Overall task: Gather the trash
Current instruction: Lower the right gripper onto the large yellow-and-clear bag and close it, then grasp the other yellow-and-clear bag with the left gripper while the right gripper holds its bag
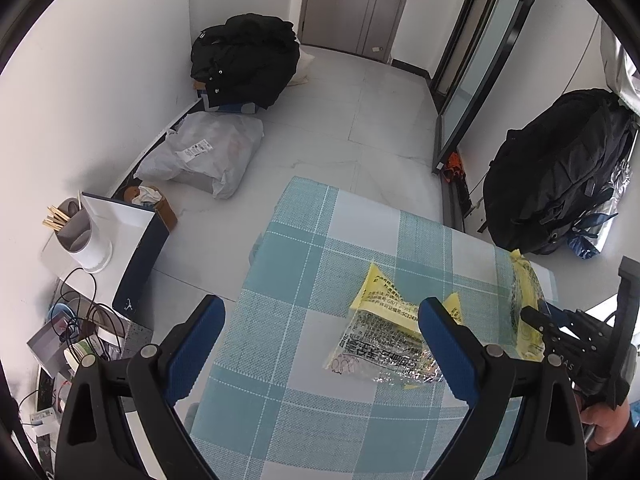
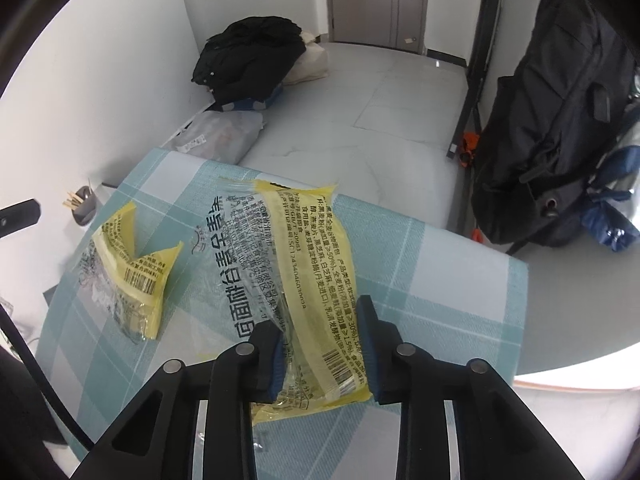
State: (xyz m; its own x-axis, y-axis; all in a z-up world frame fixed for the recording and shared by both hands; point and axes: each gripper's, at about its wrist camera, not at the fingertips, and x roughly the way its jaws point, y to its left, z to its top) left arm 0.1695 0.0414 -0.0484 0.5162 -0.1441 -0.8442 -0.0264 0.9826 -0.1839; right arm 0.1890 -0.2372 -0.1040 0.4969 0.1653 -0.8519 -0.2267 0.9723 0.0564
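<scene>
Two yellow-and-clear food wrappers are the trash in view. One wrapper (image 1: 384, 332) lies flat on the teal checked tablecloth (image 1: 300, 240), just inside the right finger of my left gripper (image 1: 322, 308), which hovers open over the cloth and touches nothing. My right gripper (image 2: 320, 316) is shut on the second wrapper (image 2: 312, 248), whose lower part is bunched between the blue pads while its printed top fans out ahead. In the left wrist view this held wrapper (image 1: 524, 292) stands upright at the right gripper's (image 1: 536, 316) tips. The loose wrapper (image 2: 128, 264) shows left of the held one.
A black backpack (image 1: 560, 172) leans at the right beyond the table edge. On the floor by the far wall lie a black jacket pile (image 1: 244, 60) and a white plastic bag (image 1: 204, 152). At the left stand a grey cup of chopsticks (image 1: 80, 232), an open box (image 1: 132, 248) and tangled cables (image 1: 80, 320).
</scene>
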